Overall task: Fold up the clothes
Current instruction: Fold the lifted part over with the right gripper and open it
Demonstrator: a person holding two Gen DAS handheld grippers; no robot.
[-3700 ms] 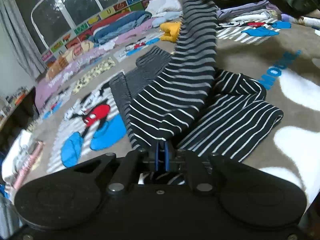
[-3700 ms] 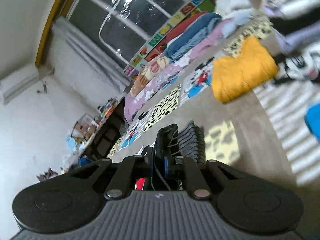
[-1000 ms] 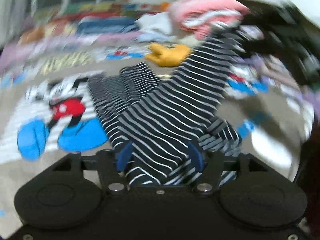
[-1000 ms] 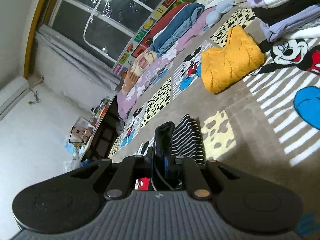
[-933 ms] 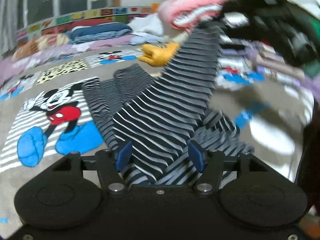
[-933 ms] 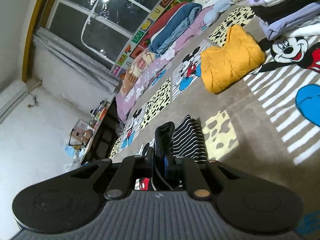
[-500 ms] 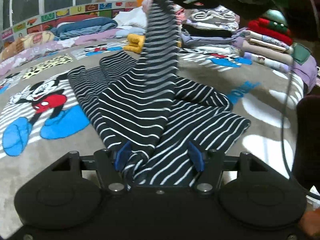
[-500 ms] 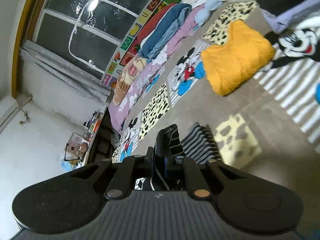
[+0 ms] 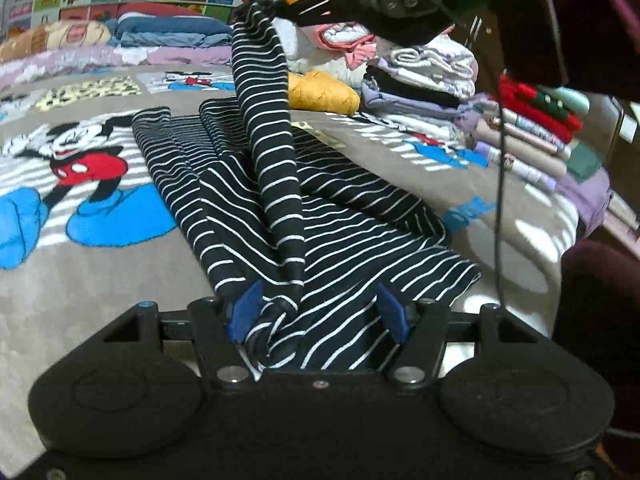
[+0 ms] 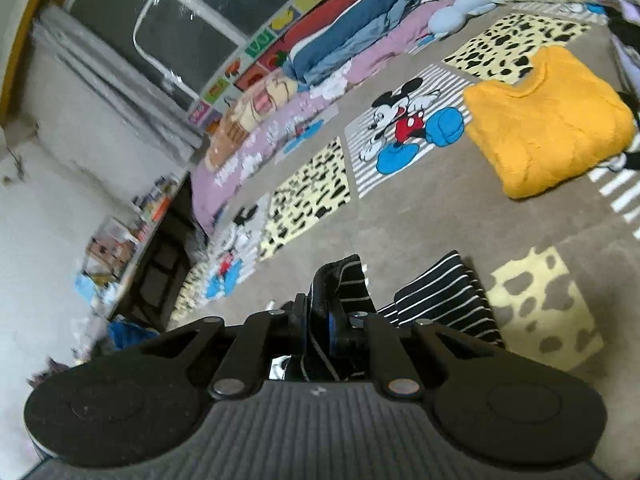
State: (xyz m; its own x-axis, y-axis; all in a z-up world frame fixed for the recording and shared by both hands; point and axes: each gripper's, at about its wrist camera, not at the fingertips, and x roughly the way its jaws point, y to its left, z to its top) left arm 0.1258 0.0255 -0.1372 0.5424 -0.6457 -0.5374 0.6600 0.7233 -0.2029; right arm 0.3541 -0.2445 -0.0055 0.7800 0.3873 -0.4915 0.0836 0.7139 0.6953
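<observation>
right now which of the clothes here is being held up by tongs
The striped garment: one end hangs from the right tongs. The yellow sweater and the folded stack lie untouched.

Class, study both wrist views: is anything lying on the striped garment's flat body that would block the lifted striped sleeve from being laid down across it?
Nothing visible does. The right gripper pinches the striped sleeve up above the garment's flat body, whose top is bare. The yellow sweater and the folded stacks lie farther back, apart from it.
</observation>
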